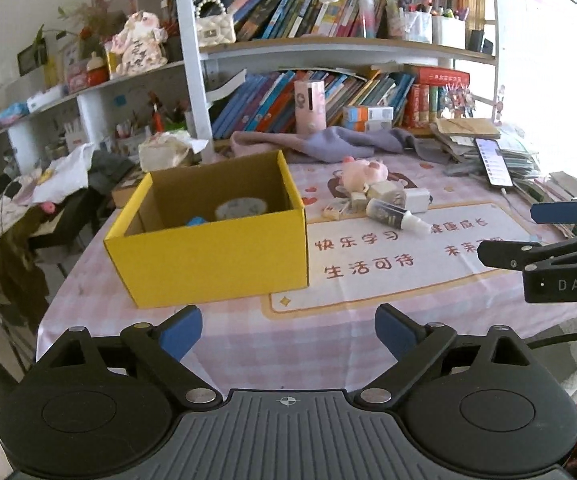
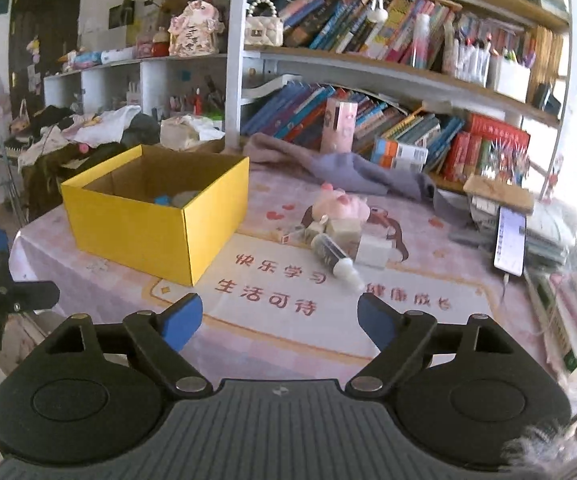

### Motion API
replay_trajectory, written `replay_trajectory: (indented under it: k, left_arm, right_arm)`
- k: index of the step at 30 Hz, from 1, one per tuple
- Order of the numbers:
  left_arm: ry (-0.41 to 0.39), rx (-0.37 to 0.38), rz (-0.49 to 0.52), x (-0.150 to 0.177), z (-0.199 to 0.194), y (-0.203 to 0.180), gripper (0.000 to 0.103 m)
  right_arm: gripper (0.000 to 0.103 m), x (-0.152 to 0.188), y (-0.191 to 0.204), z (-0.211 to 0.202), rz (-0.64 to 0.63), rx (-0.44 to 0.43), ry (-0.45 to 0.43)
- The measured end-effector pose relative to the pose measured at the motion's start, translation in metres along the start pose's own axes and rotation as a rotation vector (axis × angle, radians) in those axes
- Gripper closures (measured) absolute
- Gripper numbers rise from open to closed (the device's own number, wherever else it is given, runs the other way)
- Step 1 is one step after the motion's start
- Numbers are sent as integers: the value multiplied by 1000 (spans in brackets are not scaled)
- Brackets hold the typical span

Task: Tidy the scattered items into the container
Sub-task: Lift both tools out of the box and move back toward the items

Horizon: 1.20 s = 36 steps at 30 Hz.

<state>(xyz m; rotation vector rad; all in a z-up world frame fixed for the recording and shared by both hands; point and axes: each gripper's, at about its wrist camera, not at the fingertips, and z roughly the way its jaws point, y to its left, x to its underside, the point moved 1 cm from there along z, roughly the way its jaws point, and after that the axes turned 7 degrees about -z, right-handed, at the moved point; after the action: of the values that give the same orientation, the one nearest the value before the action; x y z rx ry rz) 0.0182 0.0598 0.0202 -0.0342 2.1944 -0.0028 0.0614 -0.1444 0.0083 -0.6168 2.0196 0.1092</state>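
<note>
An open yellow cardboard box (image 1: 212, 258) (image 2: 144, 228) stands on the left part of the pink table mat; a round patterned item (image 1: 240, 208) and a blue item (image 1: 196, 222) lie inside. A cluster lies to its right: a pink plush pig (image 1: 364, 172) (image 2: 340, 204), a dark tube with a white cap (image 1: 396, 216) (image 2: 336, 258), a white charger (image 1: 416, 199) (image 2: 374, 252) and small blocks (image 1: 358, 200). My left gripper (image 1: 288, 332) is open and empty at the table's near edge. My right gripper (image 2: 280, 320) is open and empty, short of the tube.
A phone (image 1: 494, 162) (image 2: 510, 240) on a cable leans on stacked papers at the right. A grey cloth (image 1: 328, 144) and bookshelves stand behind. A chair piled with clothes (image 1: 28, 200) is at the left. The right gripper shows in the left wrist view (image 1: 508, 234).
</note>
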Motion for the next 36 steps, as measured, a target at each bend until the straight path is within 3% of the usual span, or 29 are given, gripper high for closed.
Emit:
replay_trajectory:
  k: [10,25,36]
  left_arm:
    - [111,86,13,10,25,-20,8]
    - [155,225,92,6,54,-59,8]
    - [166,270,134,-10,85,-91,8]
  right_arm:
    - [12,13,-8,2,59,7,82]
    - [12,35,-44,3,155,106,191]
    - [13,38,-75,22,175,125,224]
